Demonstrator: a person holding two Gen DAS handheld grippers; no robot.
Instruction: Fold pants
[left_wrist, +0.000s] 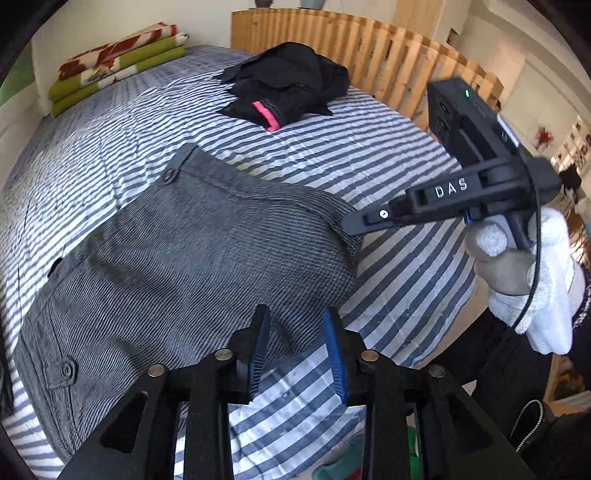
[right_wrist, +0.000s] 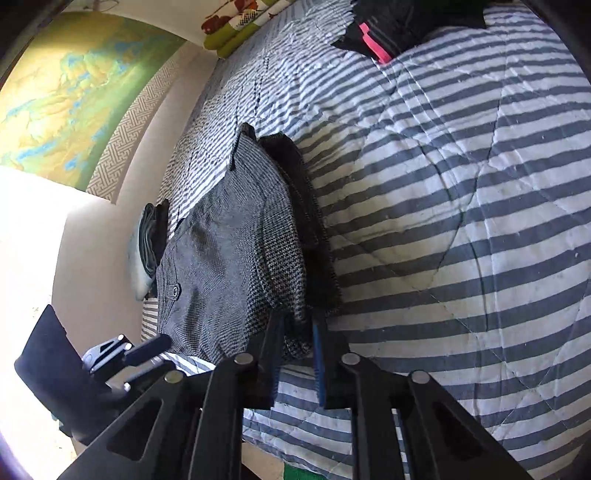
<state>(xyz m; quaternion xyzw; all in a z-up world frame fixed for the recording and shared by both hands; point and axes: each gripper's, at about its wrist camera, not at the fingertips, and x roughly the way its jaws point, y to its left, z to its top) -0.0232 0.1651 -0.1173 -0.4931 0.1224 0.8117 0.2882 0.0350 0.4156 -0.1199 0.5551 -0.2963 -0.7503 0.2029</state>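
Bed (left_wrist: 369, 147) covered with a grey-and-white striped quilt; wooden slatted headboard (left_wrist: 369, 48) behind it. Cream wall (right_wrist: 177, 92) alongside carries a green-yellow map (right_wrist: 74, 96). Strong daylight falls at lower left of the right wrist view.

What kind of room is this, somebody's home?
Most likely a bedroom in a home: a bed under a blue-and-white striped quilt, a slatted wooden headboard behind it, folded blankets stacked in the corner, and grey pants laid out for folding.

A home bedroom: striped quilt (left_wrist: 369, 147) on a bed, wooden slat headboard (left_wrist: 369, 48), folded blankets (left_wrist: 118, 62).
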